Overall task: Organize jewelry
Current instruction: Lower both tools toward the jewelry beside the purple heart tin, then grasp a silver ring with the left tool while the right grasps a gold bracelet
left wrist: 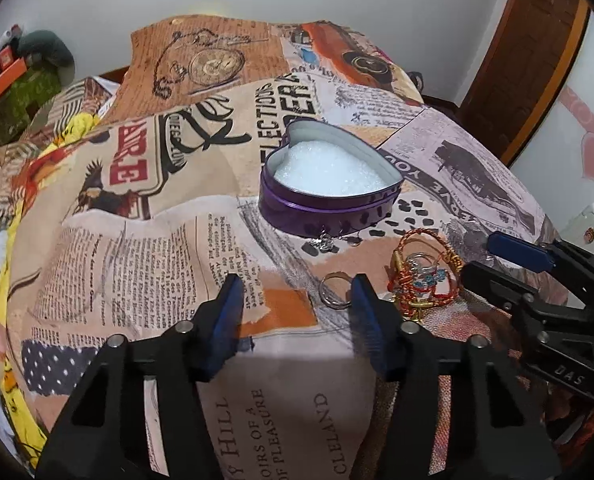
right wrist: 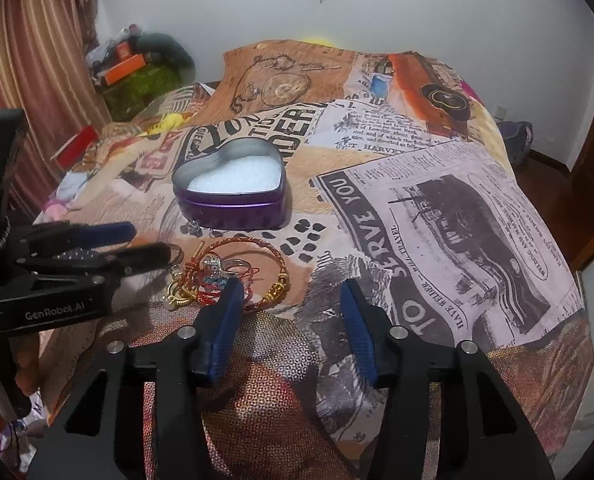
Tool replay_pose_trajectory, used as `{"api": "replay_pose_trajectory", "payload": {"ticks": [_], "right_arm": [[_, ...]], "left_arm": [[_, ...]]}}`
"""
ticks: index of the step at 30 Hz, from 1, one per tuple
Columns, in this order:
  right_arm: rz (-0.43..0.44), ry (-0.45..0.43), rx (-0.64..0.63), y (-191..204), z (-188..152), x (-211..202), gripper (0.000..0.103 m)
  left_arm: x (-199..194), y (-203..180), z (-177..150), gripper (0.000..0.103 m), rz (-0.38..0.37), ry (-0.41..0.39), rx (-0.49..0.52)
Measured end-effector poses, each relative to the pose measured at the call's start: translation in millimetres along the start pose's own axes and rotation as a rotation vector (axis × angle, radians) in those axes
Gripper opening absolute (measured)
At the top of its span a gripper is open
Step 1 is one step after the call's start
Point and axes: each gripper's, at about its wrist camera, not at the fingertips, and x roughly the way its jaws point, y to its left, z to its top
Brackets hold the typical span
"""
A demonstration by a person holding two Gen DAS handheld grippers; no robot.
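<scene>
A purple heart-shaped tin [left wrist: 329, 196] with white padding inside stands open on the printed bedspread; it also shows in the right wrist view [right wrist: 233, 196]. A pile of jewelry [left wrist: 421, 272] lies in front of it: a red and gold twisted bangle [right wrist: 257, 276], rings and charms. A silver ring [left wrist: 331, 290] lies just inside my left gripper's right finger. My left gripper [left wrist: 297, 292] is open and empty, low over the cloth. My right gripper [right wrist: 291, 300] is open and empty, its left finger at the bangle's edge.
Small earrings [left wrist: 325, 242] lie against the tin's front wall. The bed [right wrist: 457, 220] fills both views. A cluttered shelf [right wrist: 137, 76] stands at the back left, a curtain [right wrist: 29, 60] to the left, and a wooden door [left wrist: 525, 60] to the right.
</scene>
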Motion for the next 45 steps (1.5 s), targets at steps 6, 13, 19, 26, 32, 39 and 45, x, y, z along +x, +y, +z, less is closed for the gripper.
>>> {"api": "replay_pose_trajectory", "payload": {"ticks": [6,13,19,26,32,39,45], "right_arm": [[0.018,0.011,0.002,0.0,4.3,4.1,0.029],[0.035,0.053,-0.023,6.6,2.7,16.2,0.019],[0.065,0.062,0.004,3.3,1.9,19.5,0.013],[0.056,0.051,0.01,2.8,2.2,17.4,0.006],[0.049,0.013,0.022,1.0,8.3,6.0,0.006],[0.039,-0.053,0.027,4.5,18.9,-13.4,0.006],[0.028,-0.111,0.025,7.1,30.0,-29.6,0.006]], "left_arm": [[-2.5,-5.7,1.3,0.047,-0.004,-0.017,0.031],[7.5,-7.6,-0.4,0.04,-0.026,0.002,0.041],[12.3,-10.7,-0.7,0.02,-0.033,-0.001,0.056],[9.1,-12.1,-1.8,0.02,-0.039,-0.018,0.064],[-1.7,-9.0,-1.5,0.02,-0.032,-0.05,0.058],[-22.2,-7.7,4.1,0.02,-0.042,-0.094,0.041],[-40.2,-12.3,9.9,0.02,-0.038,-0.145,0.048]]}}
